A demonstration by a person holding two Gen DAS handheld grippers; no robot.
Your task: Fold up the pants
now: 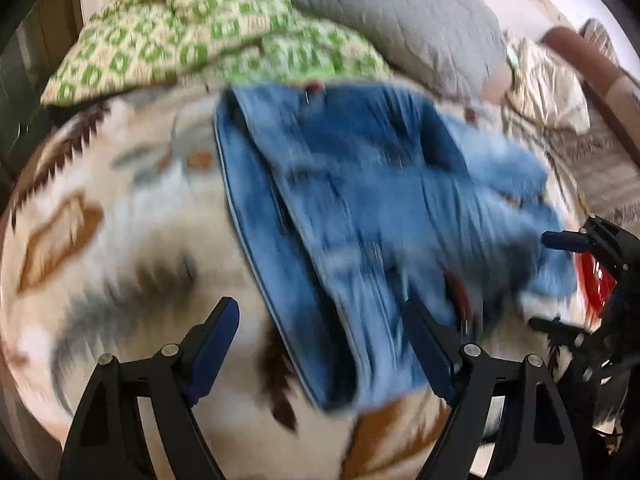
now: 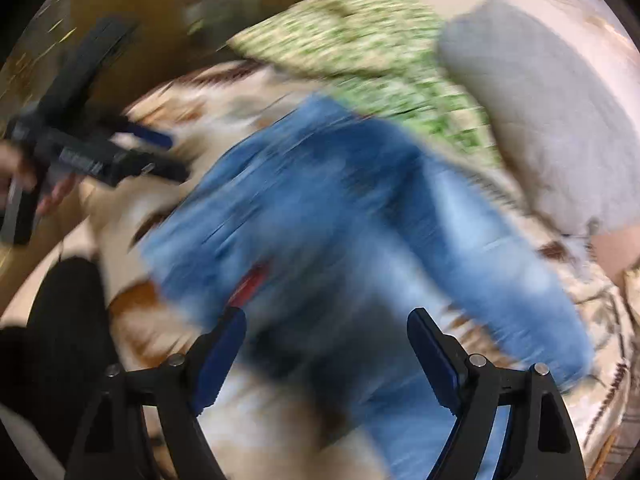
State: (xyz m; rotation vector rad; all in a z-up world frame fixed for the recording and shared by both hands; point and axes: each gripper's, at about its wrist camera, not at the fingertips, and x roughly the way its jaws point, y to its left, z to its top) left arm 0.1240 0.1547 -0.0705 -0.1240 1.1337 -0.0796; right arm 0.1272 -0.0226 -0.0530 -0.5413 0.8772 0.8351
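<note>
While both of your grippers hang with their jaws apart and nothing between them, the jeans lie partly folded on the patterned blanket, below the green pillow. From your left gripper the jeans lie ahead and a little to the right, their long axis running away from you. Your right gripper hovers over their near end, so I judge it is nearer. No container is visible.

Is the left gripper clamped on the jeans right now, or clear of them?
Apart. In the left wrist view the left gripper has its fingers spread wide, with nothing pinched; the jeans lie on the patterned blanket beyond.
</note>
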